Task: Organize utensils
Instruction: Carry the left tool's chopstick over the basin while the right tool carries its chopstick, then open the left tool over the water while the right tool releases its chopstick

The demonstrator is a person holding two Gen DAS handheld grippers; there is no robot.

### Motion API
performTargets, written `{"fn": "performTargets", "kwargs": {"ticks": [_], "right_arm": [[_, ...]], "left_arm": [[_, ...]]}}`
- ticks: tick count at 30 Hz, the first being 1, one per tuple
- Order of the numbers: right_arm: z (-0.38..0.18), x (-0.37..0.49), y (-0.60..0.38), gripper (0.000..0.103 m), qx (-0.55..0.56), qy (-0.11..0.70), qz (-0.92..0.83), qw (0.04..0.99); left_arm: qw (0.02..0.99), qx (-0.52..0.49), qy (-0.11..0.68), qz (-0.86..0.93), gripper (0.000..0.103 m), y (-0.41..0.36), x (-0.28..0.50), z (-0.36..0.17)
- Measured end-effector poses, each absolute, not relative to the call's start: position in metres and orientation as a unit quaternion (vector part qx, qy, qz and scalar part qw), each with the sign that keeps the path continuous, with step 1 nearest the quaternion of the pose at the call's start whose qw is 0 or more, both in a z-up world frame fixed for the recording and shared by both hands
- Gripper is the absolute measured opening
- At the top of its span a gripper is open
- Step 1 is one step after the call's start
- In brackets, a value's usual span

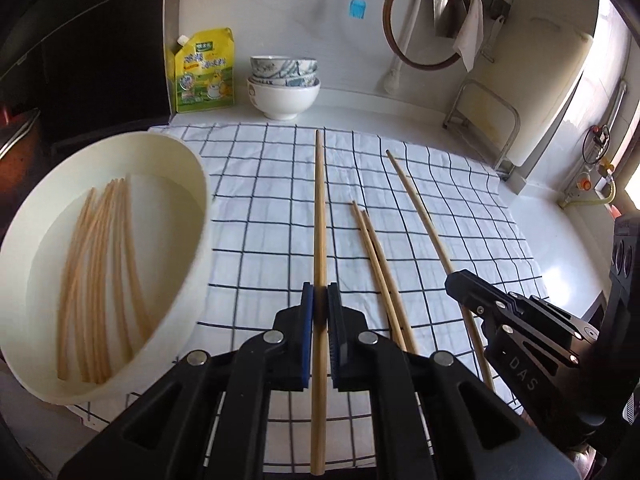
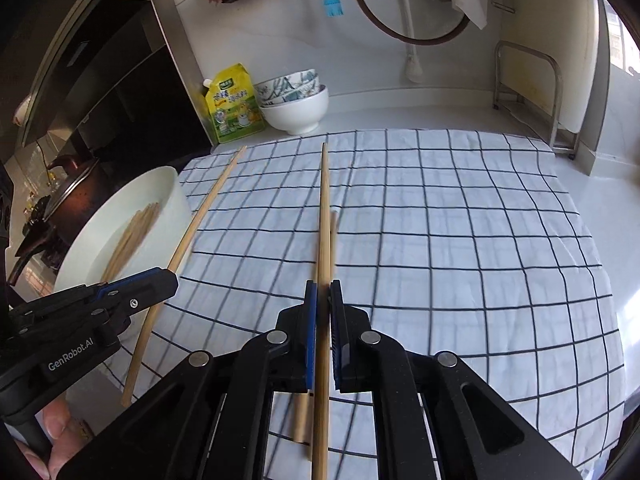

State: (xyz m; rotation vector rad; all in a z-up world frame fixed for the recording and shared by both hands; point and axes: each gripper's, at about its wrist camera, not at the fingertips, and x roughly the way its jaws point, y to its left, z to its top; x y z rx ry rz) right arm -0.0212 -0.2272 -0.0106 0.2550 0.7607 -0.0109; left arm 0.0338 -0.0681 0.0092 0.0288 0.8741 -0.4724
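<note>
Jaws of each gripper pinch one slim round wooden chopstick (image 1: 320,216) over checked cloth (image 1: 260,216).

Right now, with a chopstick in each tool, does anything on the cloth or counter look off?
Nothing spilled or broken. Two chopsticks lie loose on the checked cloth, not in the white basin with the rest. The left tool and right tool each pinch one chopstick.

"GenRobot.AI" on left gripper (image 2: 170,280) body; "DAS" on right gripper (image 1: 452,280) body.
</note>
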Motion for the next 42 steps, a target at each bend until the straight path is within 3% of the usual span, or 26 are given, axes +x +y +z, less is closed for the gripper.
{"fn": "performTargets", "kwargs": {"ticks": [8,17,31,34,36,38,42], "right_arm": [[0.021,0.029,-0.148,0.006,0.097,0.35,0.073,0.929],[0.012,0.091,-0.061,0.006,0.081,0.385,0.138,0.909],[-0.02,0.123,-0.015,0.006,0.047,0.445,0.141,0.883],[-0.02,0.122,-0.015,0.013,0.048,0.444,0.143,0.883],[-0.017,0.118,-0.015,0.017,0.041,0.436,0.137,0.889],[-0.015,0.114,-0.017,0.017,0.04,0.431,0.135,0.891],[-0.012,0.107,-0.022,0.017,0.045,0.426,0.132,0.894]], "left_arm": [[0.906,-0.009,0.392,-0.161,0.008,0.019,0.06,0.036],[0.906,-0.03,0.41,-0.096,0.008,0.103,0.104,0.015],[0.887,-0.047,0.45,-0.093,0.008,0.13,0.13,-0.024],[0.888,-0.051,0.449,-0.089,0.017,0.13,0.13,-0.025],[0.89,-0.055,0.444,-0.085,0.033,0.133,0.127,-0.023],[0.894,-0.057,0.437,-0.08,0.043,0.136,0.123,-0.02],[0.899,-0.059,0.428,-0.072,0.045,0.139,0.115,-0.015]]}}
